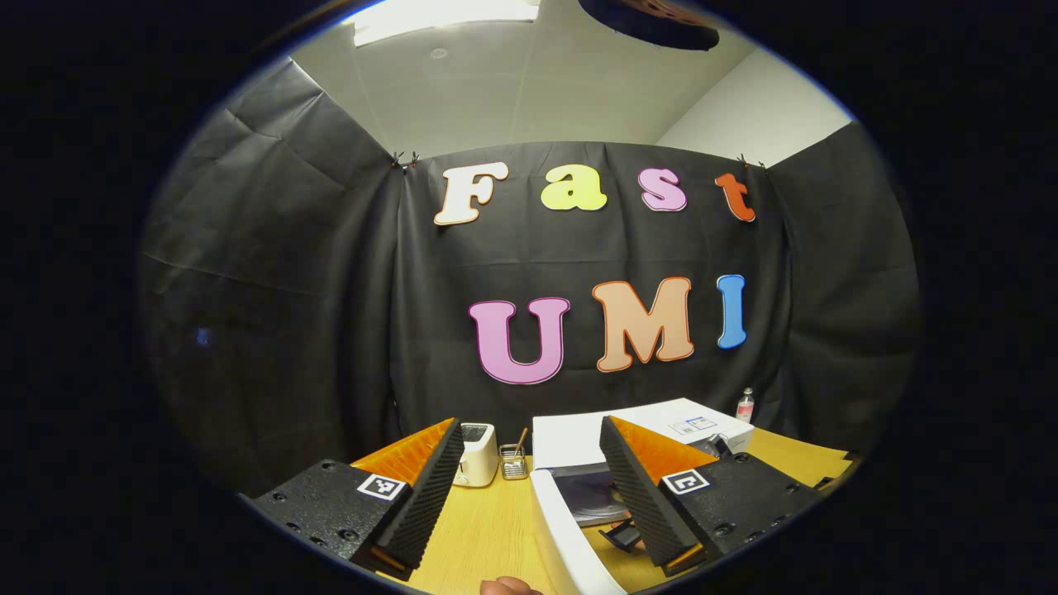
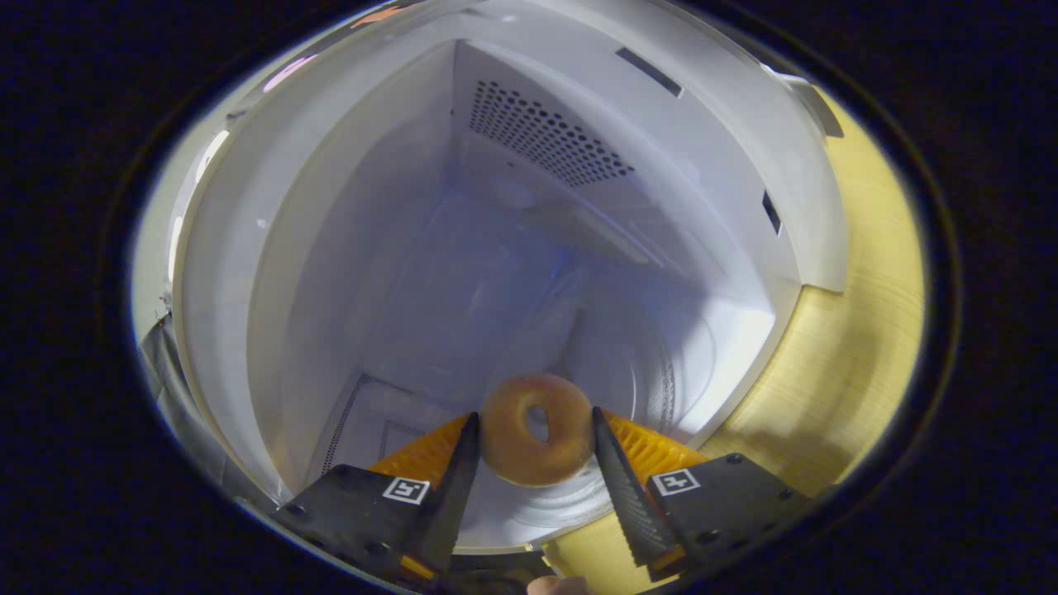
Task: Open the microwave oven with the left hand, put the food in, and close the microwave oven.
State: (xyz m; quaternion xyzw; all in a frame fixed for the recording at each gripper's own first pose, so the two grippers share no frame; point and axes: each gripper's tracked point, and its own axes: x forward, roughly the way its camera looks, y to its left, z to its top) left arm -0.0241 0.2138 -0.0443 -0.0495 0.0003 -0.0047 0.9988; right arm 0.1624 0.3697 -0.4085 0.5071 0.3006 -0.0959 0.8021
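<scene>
Pinching a glazed brown ring doughnut (image 2: 529,430) between both fingers, the right gripper (image 2: 533,459) reaches into the white microwave oven (image 2: 512,207) to set it on the round turntable, while the left gripper (image 1: 529,496), spread and empty, waits outside by the swung-open door (image 1: 570,537).

In the right gripper view, the right tool (image 2: 531,434) reaches into the open microwave oven (image 2: 529,215), its two fingers set on either side of a glazed doughnut (image 2: 529,430) and touching its edges. The doughnut sits over the round turntable (image 2: 661,372) on the cavity floor. A wooden table (image 2: 860,330) shows beside the oven's front frame.
</scene>
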